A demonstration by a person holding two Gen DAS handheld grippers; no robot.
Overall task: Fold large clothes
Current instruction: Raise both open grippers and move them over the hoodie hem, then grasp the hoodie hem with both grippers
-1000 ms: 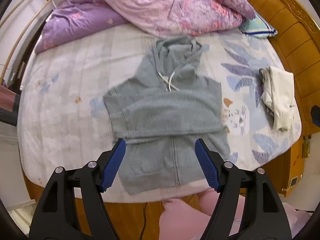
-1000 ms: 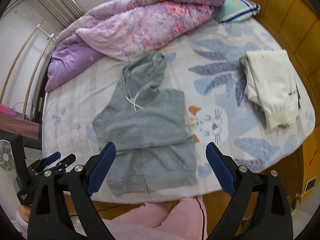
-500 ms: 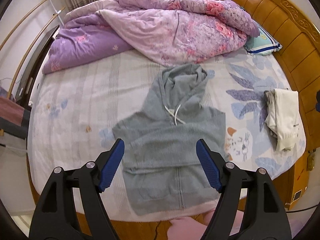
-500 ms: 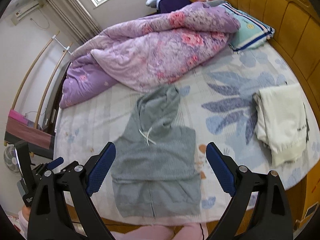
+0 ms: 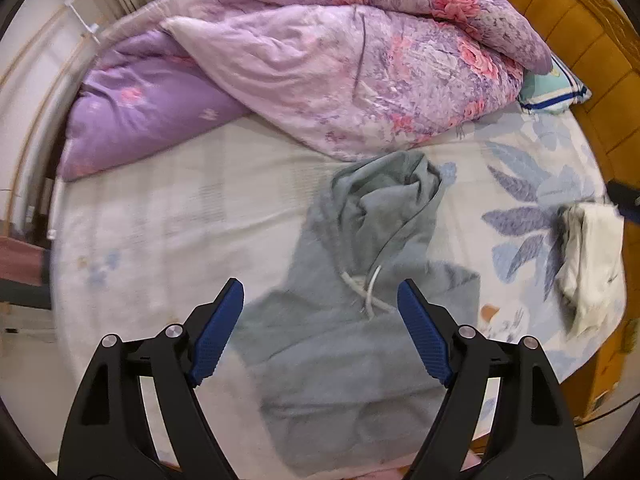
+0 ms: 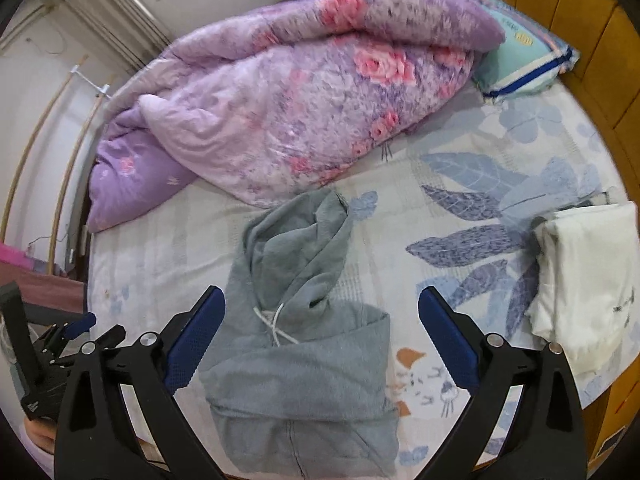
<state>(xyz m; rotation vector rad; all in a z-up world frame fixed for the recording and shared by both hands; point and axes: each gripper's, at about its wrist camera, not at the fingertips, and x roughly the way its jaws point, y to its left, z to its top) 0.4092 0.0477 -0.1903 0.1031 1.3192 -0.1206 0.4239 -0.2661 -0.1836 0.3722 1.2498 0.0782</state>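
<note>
A grey zip hoodie (image 5: 352, 332) lies flat on the bed with its sleeves folded across the chest and its hood pointing away; it also shows in the right wrist view (image 6: 304, 364). My left gripper (image 5: 320, 308) is open and empty, held above the hoodie's chest near the white drawstrings (image 5: 368, 292). My right gripper (image 6: 320, 312) is open and empty, above the hoodie's chest and collar. The left gripper also shows at the left edge of the right wrist view (image 6: 80, 330).
A purple floral duvet (image 5: 340, 60) is heaped across the far half of the bed. A folded white garment (image 6: 588, 280) lies at the right, near the wooden headboard (image 5: 580, 40). A striped pillow (image 6: 524, 64) sits beside the duvet.
Both grippers have moved forward over the bed, from the hoodie's hem toward its chest and hood. The hoodie has not moved. Both grippers stay open.
</note>
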